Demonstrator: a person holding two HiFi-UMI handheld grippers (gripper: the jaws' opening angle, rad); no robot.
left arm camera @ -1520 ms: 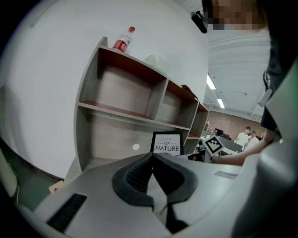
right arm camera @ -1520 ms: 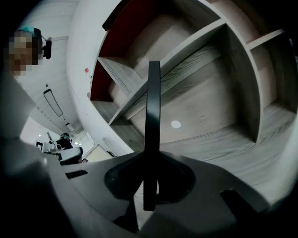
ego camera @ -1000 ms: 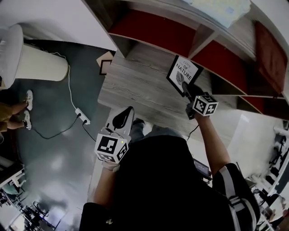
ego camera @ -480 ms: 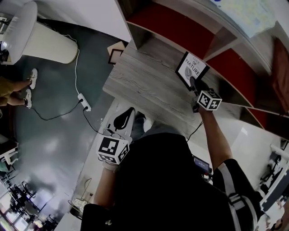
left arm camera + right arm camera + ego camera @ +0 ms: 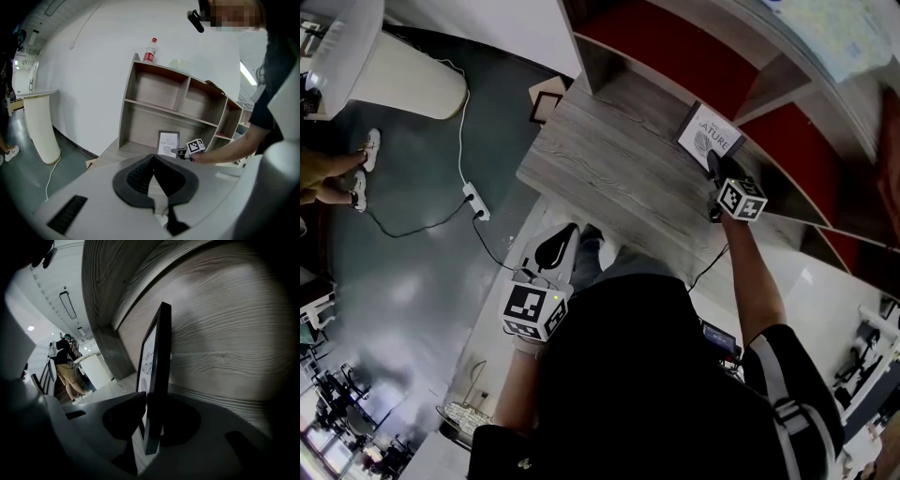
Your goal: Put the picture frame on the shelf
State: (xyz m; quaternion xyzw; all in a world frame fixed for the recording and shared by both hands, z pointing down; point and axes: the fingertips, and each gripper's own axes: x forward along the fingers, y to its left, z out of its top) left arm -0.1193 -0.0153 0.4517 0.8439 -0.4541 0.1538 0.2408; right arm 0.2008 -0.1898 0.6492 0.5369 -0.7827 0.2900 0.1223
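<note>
1. Grey floor (image 5: pixel 403 253), power strip (image 5: pixel 475 201) far left; our left gripper (image 5: pixel 563 238) is pressed together, empty.
2. Picture frame (image 5: pixel 710 136) stands further back on the wood-grain shelf (image 5: pixel 609 159) than before.
3. Our right gripper (image 5: pixel 713 163) has just been opening its jaws, frame between them.

The shelf (image 5: pixel 619 164) was matt, grey, wood-grained board, the picture frame (image 5: pixel 711 138) had a matt black rim round a white paper print, the floor (image 5: pixel 412 281) shone glossy, and the left gripper (image 5: pixel 153 157) was smooth grey plastic with ribbed black pads (image 5: pixel 138 176).
</note>
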